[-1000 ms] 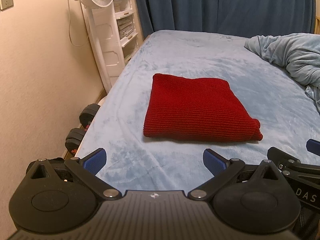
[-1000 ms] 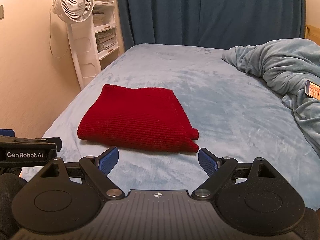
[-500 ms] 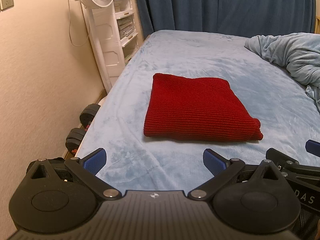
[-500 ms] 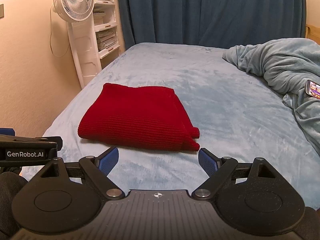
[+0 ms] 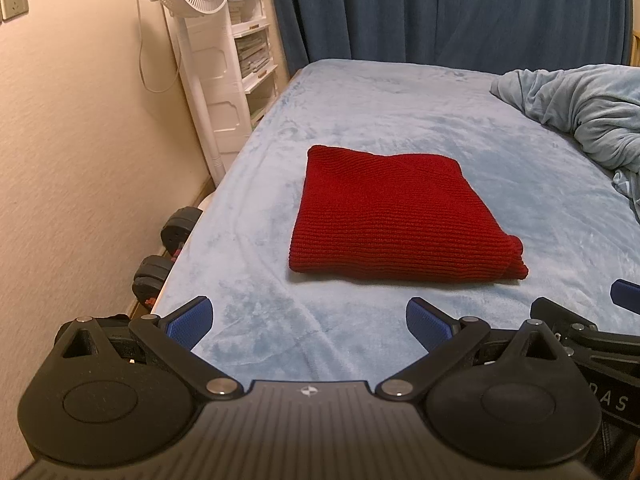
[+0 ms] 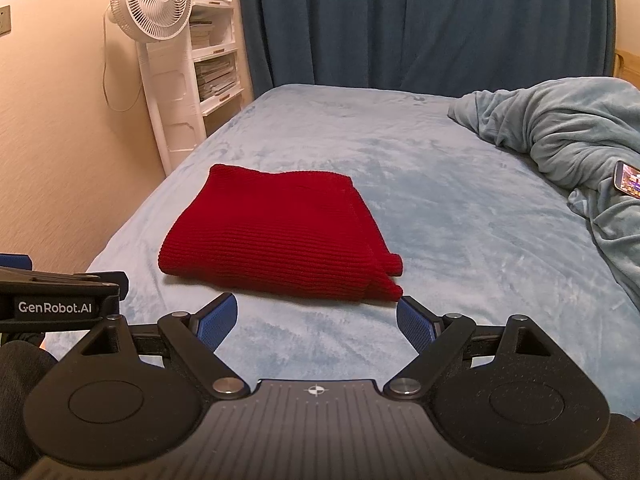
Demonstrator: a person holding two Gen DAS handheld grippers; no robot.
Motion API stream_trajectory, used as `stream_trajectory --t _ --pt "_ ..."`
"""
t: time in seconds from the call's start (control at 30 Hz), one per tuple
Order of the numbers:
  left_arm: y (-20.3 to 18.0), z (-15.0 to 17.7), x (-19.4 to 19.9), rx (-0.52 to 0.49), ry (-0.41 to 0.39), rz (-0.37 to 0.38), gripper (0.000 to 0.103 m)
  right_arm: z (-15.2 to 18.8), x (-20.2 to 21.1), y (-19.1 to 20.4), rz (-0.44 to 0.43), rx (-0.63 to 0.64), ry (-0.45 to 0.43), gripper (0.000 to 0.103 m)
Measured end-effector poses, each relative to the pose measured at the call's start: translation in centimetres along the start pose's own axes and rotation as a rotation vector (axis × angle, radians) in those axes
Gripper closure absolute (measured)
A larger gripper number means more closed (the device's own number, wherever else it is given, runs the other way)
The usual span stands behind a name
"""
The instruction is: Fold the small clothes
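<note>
A red knitted garment (image 5: 396, 220) (image 6: 280, 240) lies folded into a flat, roughly square stack on the light blue bed (image 5: 400, 112) (image 6: 460, 220). My left gripper (image 5: 308, 322) hovers short of its near edge, open, with only bedding between its blue pads. My right gripper (image 6: 318, 320) is likewise open and empty, just before the garment's near right corner. Each gripper's side shows at the edge of the other's view. Neither touches the garment.
A bunched light blue blanket (image 6: 560, 132) fills the right side of the bed, with a lit phone (image 6: 628, 178) on it. A white standing fan (image 5: 192, 40) and shelf stand by the left wall. Dumbbells (image 5: 168, 248) lie on the floor beside the bed. Dark blue curtains (image 6: 420, 20) hang behind.
</note>
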State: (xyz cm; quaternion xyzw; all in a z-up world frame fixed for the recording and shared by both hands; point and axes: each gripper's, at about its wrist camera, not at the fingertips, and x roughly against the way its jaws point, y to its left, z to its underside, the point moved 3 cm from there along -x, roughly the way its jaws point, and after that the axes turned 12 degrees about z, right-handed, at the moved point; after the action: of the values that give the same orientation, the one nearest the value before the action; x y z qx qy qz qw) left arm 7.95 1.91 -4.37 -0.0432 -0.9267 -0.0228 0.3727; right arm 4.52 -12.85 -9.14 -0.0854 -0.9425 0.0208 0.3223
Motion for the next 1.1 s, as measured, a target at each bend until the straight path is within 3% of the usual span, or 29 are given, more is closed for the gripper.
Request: stream_trajectory --t 0.23,0.67,1.1 --pt "0.01 0.07 -0.05 0.001 0.003 0.000 0.000 0.15 -0.15 0.24 -0.007 0.007 0.012 0.013" --pt "0.25 0.51 -0.25 0.005 0.009 -0.004 0.000 0.08 -0.12 0.31 -0.009 0.017 0.009 0.001" --pt "0.11 0.51 -0.30 0.012 0.014 -0.008 0.000 -0.01 -0.23 0.33 -0.011 0.019 0.012 0.001"
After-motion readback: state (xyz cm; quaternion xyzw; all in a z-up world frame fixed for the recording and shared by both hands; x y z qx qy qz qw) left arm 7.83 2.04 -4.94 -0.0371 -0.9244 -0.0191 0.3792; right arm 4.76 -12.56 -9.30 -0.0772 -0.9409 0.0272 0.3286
